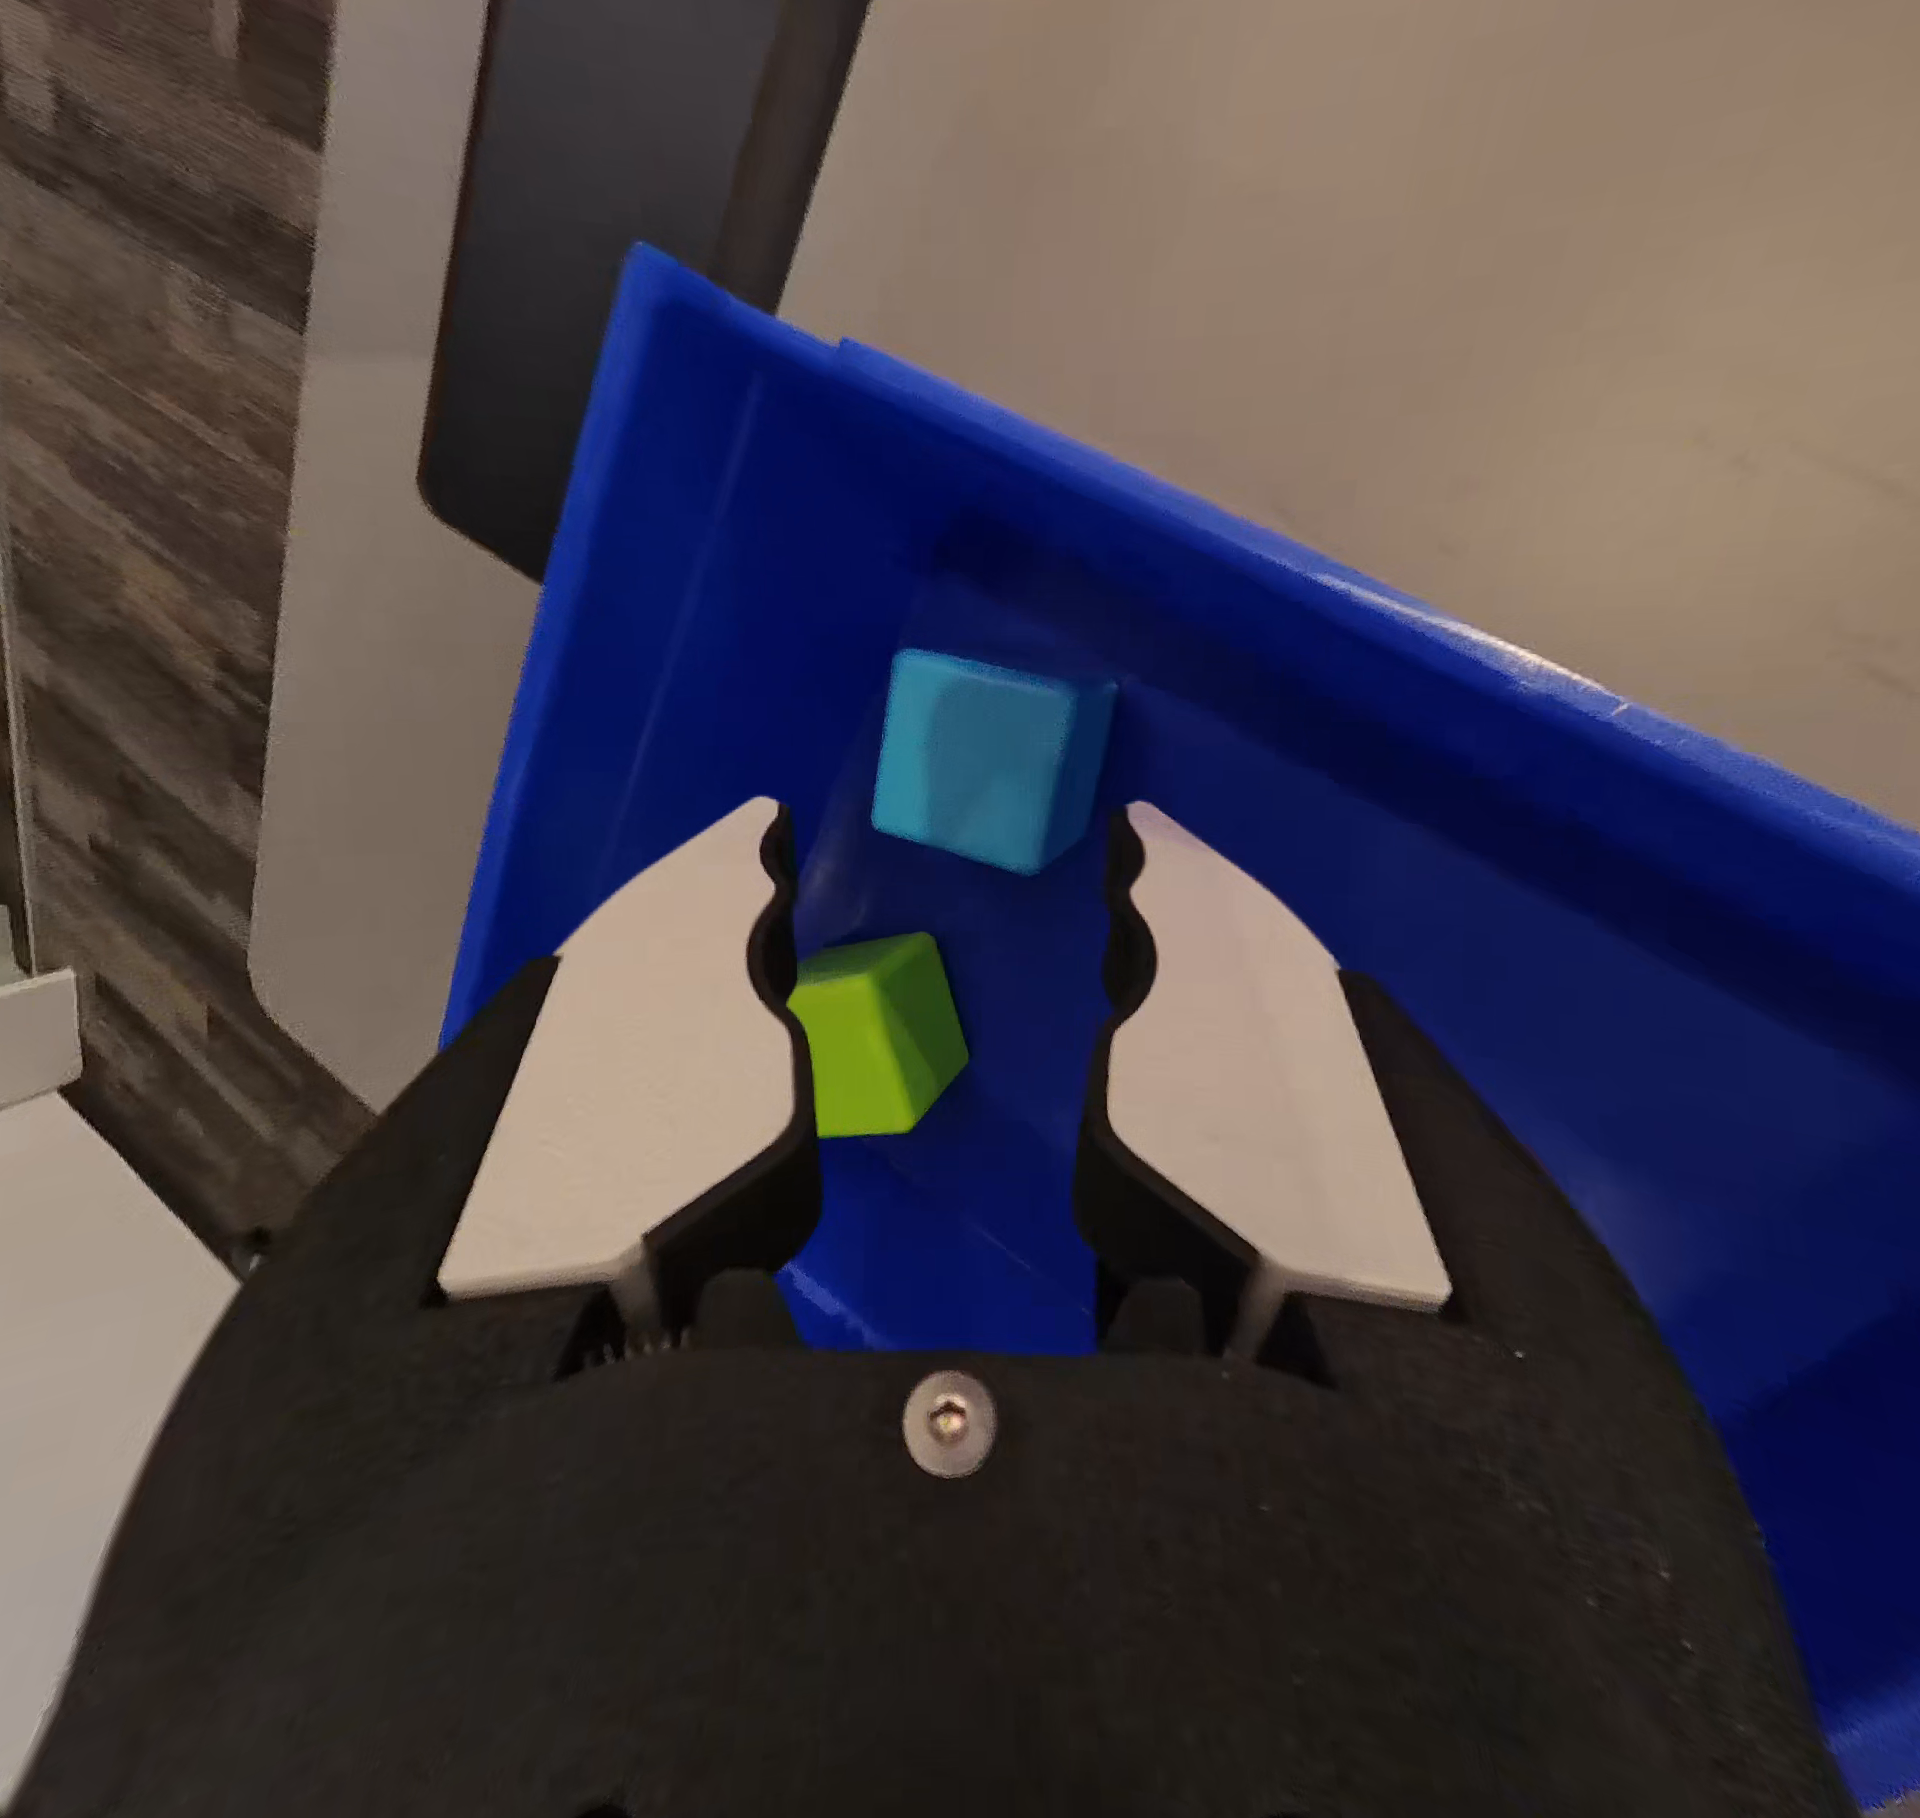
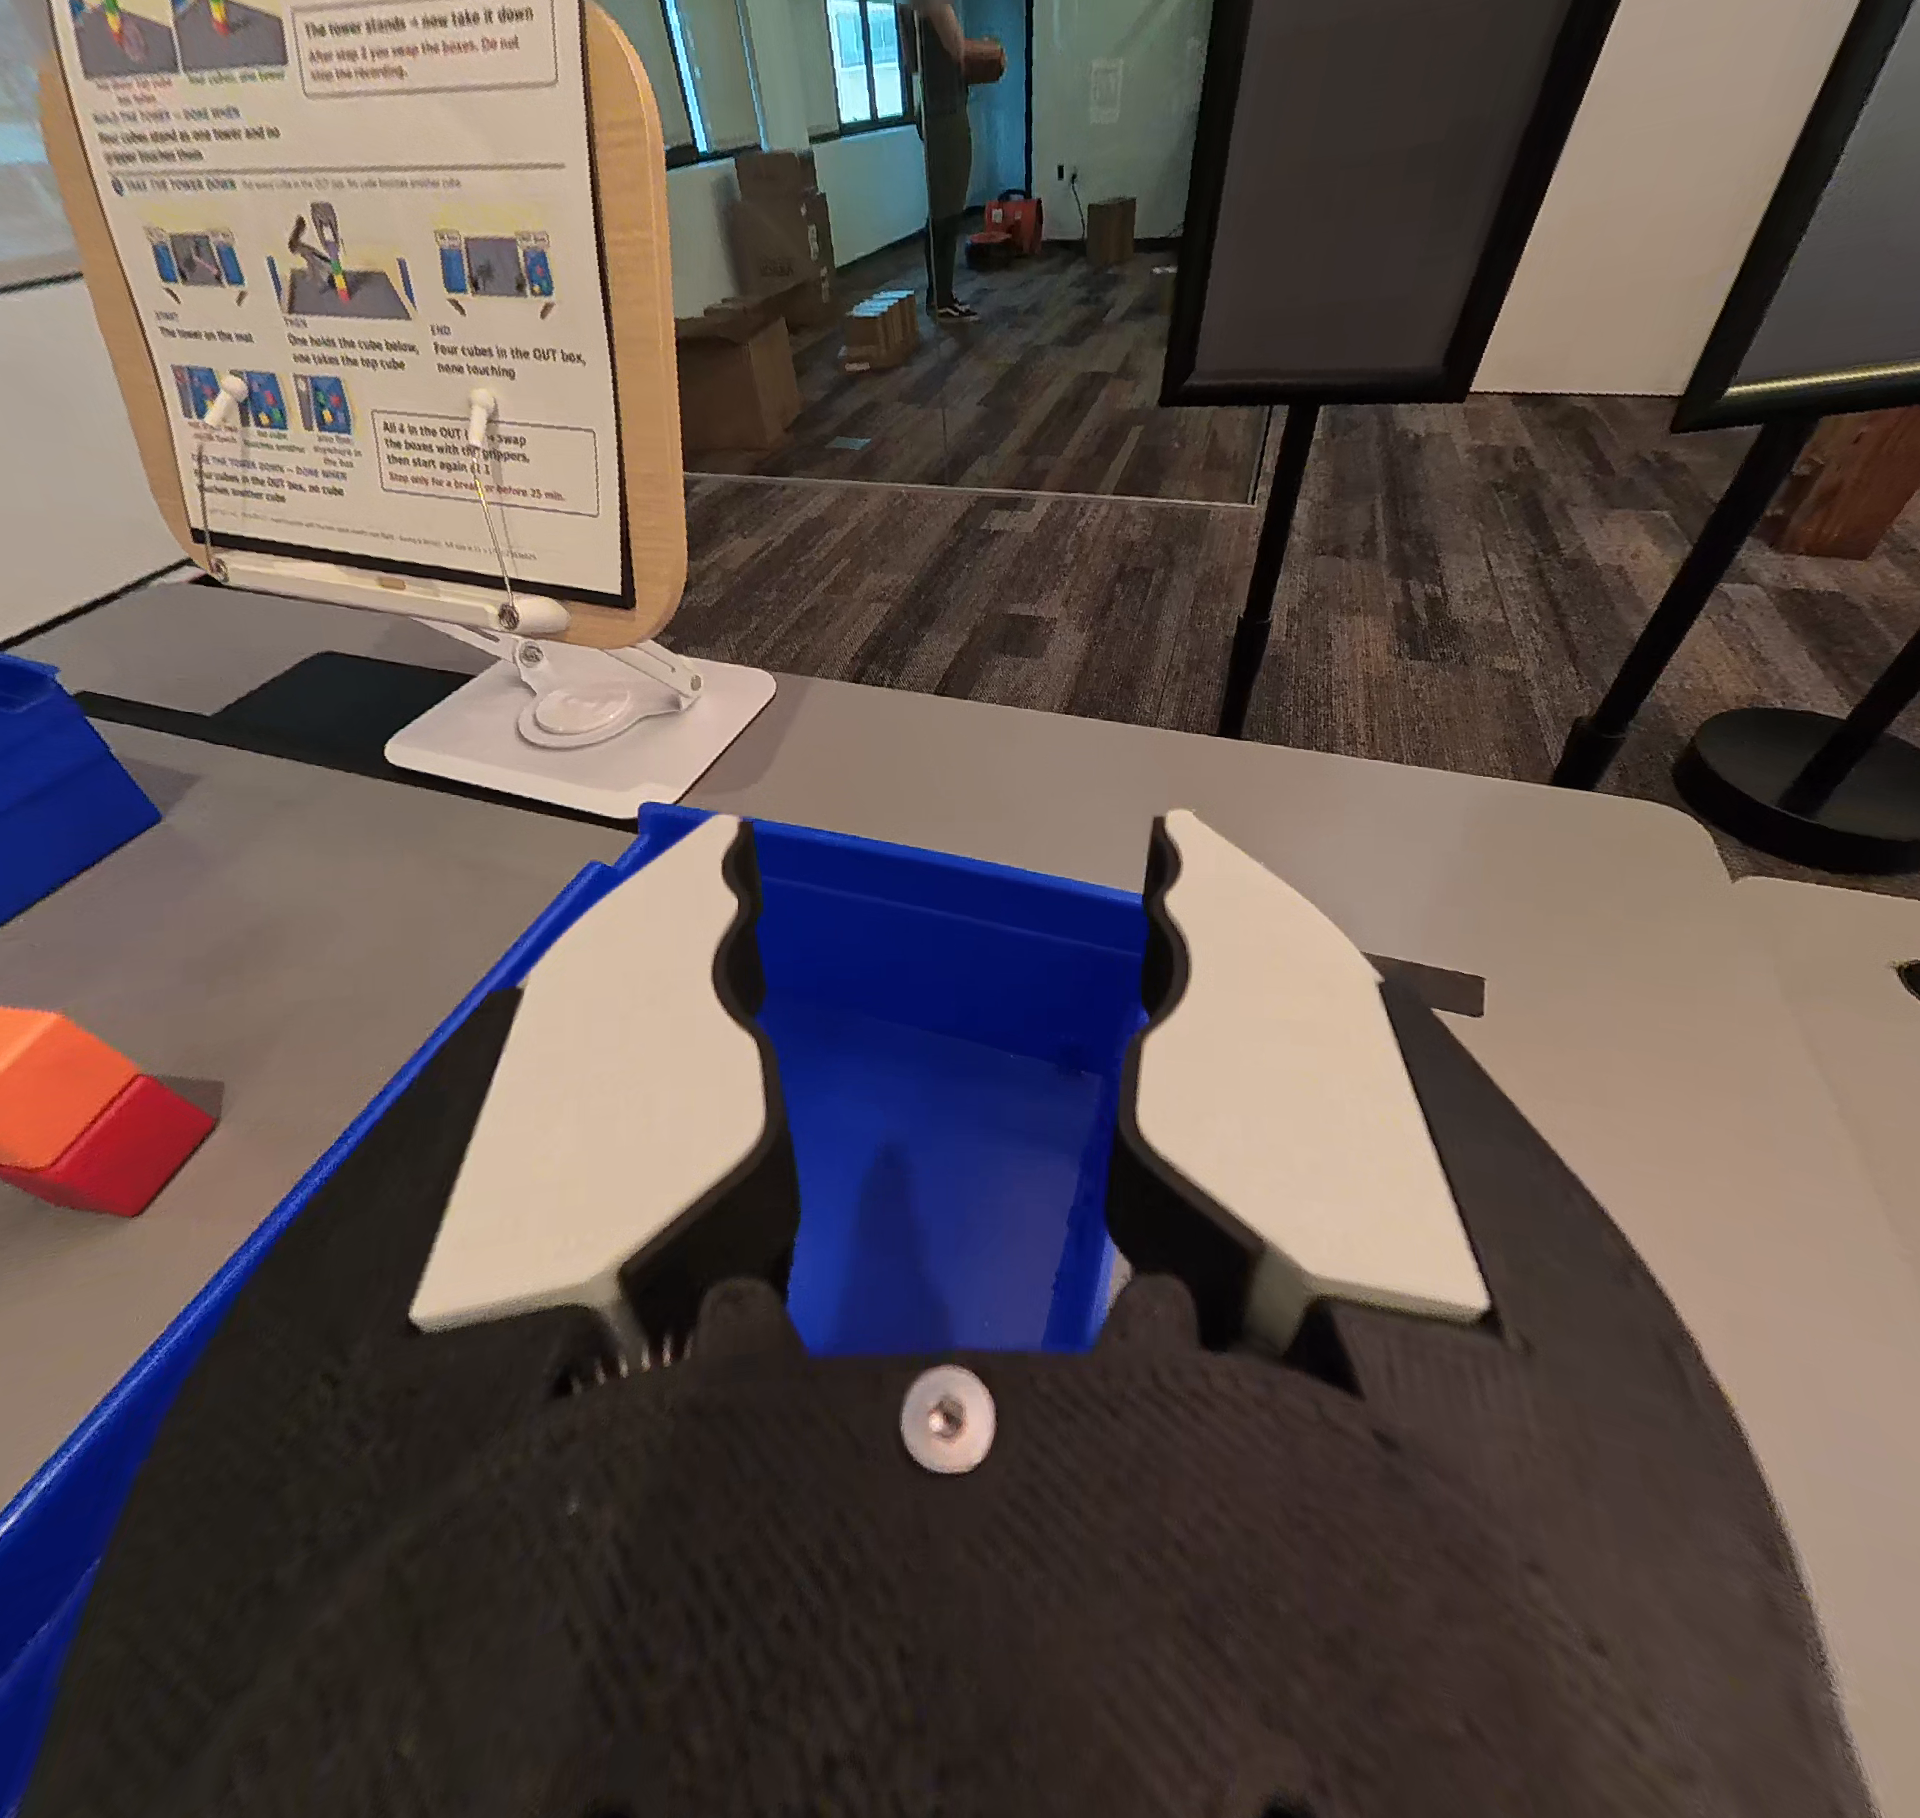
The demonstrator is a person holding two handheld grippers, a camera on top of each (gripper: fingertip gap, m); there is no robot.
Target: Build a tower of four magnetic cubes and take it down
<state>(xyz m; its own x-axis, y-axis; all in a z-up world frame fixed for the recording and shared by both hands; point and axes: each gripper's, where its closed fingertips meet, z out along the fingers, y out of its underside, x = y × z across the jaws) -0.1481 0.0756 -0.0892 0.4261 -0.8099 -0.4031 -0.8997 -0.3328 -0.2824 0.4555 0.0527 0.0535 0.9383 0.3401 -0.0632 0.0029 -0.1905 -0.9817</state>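
2 blue bins frame this moment. The grey table spreads ahead of and beside the right gripper, whose jaws stand wide apart with nothing between them, over a blue bin that looks empty as far as it shows. An instruction sheet on a stand rises well ahead of the jaws to their left.

The left gripper also hangs wide open, holding nothing, tilted over the other bin. Just past its fingertips a light blue cube lies against the bin's inner wall. Between the jaws, hard by the left one, sits a green cube; whether finger and cube touch I cannot tell.

Far to the left of the right jaws, an orange cube sits on a red cube on the table.

My judgement: 2 cubes are stacked and 2 remain binned, but whether the tower is going up or coming down I cannot tell.
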